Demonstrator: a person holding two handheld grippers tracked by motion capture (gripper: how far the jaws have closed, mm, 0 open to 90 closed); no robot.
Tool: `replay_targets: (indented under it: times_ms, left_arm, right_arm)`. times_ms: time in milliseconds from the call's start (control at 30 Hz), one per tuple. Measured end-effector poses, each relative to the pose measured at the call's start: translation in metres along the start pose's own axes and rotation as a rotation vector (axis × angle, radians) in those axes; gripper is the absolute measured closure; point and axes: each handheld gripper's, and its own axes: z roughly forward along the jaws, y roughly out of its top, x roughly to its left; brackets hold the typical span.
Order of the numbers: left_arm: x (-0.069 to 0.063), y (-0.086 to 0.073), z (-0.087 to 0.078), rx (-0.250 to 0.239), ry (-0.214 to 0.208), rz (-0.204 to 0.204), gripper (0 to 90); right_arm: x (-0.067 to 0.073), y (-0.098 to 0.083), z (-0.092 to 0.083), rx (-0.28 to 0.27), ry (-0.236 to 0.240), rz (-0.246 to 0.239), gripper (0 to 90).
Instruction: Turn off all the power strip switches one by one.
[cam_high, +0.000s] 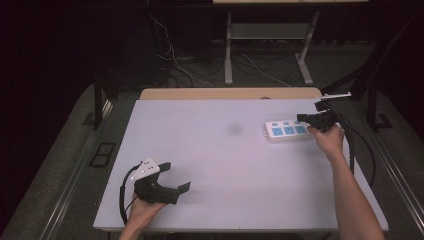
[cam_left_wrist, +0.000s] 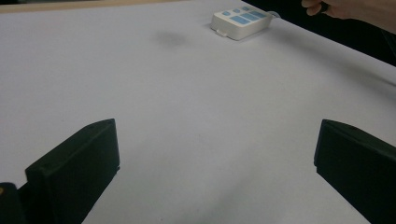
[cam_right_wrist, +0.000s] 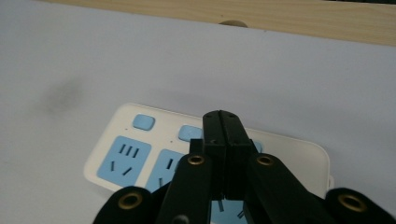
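Note:
A white power strip (cam_high: 287, 131) with blue sockets and blue switches lies flat on the white table (cam_high: 210, 160), at its right side toward the back. My right gripper (cam_high: 301, 118) hovers over the strip's right half, its jaws pressed together with nothing between them. In the right gripper view the closed tips (cam_right_wrist: 223, 116) stand above the power strip (cam_right_wrist: 140, 154), near its row of switches; whether they touch it I cannot tell. My left gripper (cam_high: 176, 176) rests open near the front left edge, empty. In the left gripper view the strip (cam_left_wrist: 240, 21) lies far ahead of that gripper (cam_left_wrist: 217, 144).
A faint dark smudge (cam_high: 234, 129) marks the table left of the strip. A wooden strip (cam_high: 230, 93) borders the far edge. Black cables (cam_high: 352, 150) trail from the right gripper along the table's right side. Behind the table are metal legs and floor wiring.

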Motion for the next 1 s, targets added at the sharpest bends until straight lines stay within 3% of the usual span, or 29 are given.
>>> replay_targets:
  times_ms: [133, 333, 567, 667, 800, 867, 900, 1000]
  left_arm:
    - [0.000, 0.000, -0.001, -0.006, -0.003, -0.003, 0.0]
    - [-0.001, 0.001, -0.001, -0.009, -0.008, 0.001, 0.0]
    - [-0.002, 0.002, -0.001, -0.014, -0.012, 0.002, 0.0]
    - [-0.003, 0.002, -0.001, -0.016, -0.012, 0.003, 0.0]
    - [-0.003, 0.002, -0.002, -0.020, -0.013, 0.001, 0.0]
    - [-0.004, 0.002, -0.002, -0.021, -0.014, 0.001, 0.0]
    - [-0.004, 0.002, -0.002, -0.023, -0.014, 0.001, 0.0]
    - [-0.004, 0.002, -0.002, -0.025, -0.017, 0.001, 0.0]
  right_arm:
    - [0.004, -0.002, -0.007, -0.005, 0.018, 0.004, 89.0]
    - [0.014, -0.006, -0.019, -0.031, 0.042, 0.006, 77.1]
    - [0.027, -0.012, -0.033, -0.074, 0.076, 0.024, 52.8]
    - [0.034, -0.015, -0.039, -0.083, 0.055, 0.025, 36.9]
    - [0.042, -0.020, -0.047, -0.084, 0.098, 0.025, 10.5]
    - [0.048, -0.023, -0.052, -0.093, 0.117, 0.004, 7.3]
    - [0.051, -0.025, -0.054, -0.091, 0.127, 0.001, 0.8]
    - [0.061, -0.031, -0.059, -0.085, 0.170, -0.017, 0.1]
